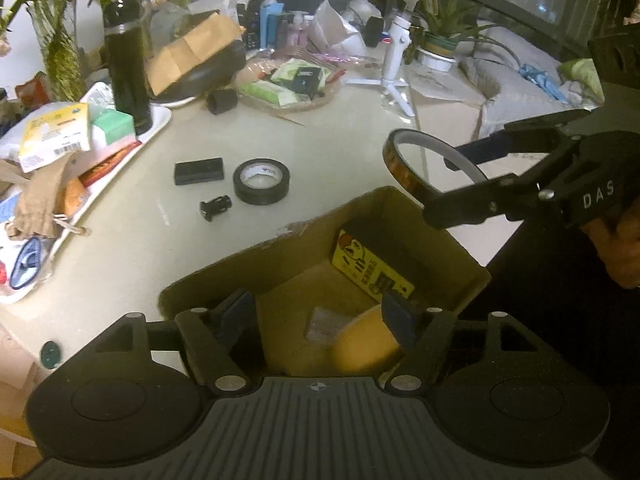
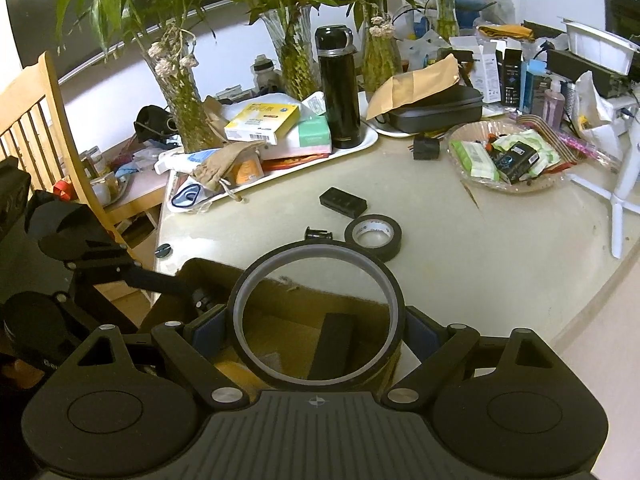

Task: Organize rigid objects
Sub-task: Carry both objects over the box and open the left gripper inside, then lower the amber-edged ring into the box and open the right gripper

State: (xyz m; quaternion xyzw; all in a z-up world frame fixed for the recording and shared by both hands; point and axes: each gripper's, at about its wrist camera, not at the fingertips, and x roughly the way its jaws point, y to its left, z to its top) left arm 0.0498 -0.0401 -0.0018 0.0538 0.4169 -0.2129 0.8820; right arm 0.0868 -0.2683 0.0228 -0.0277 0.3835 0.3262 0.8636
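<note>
A cardboard box (image 1: pixel 308 240) stands open at the table's near edge; it also shows in the right wrist view (image 2: pixel 280 300). My right gripper (image 2: pixel 318 330) is shut on a thin amber tape ring (image 2: pixel 316 312) and holds it above the box; the ring also shows in the left wrist view (image 1: pixel 416 168). My left gripper (image 1: pixel 318 318) is open over the box, with nothing between its fingers. Inside the box lie a yellow packet (image 1: pixel 368 268) and a tan roll (image 1: pixel 366 346). On the table sit a black tape roll (image 1: pixel 261 181), a small black box (image 1: pixel 199 171) and a black plug (image 1: pixel 215 207).
A white tray (image 2: pixel 352 146) holds boxes, a black flask (image 2: pixel 338 88) and a cloth pouch. A glass dish (image 2: pixel 506 156) holds packets. Vases of plants (image 2: pixel 188 96) stand behind. A white tripod (image 1: pixel 394 60) stands at right. A wooden chair (image 2: pixel 36 120) is at left.
</note>
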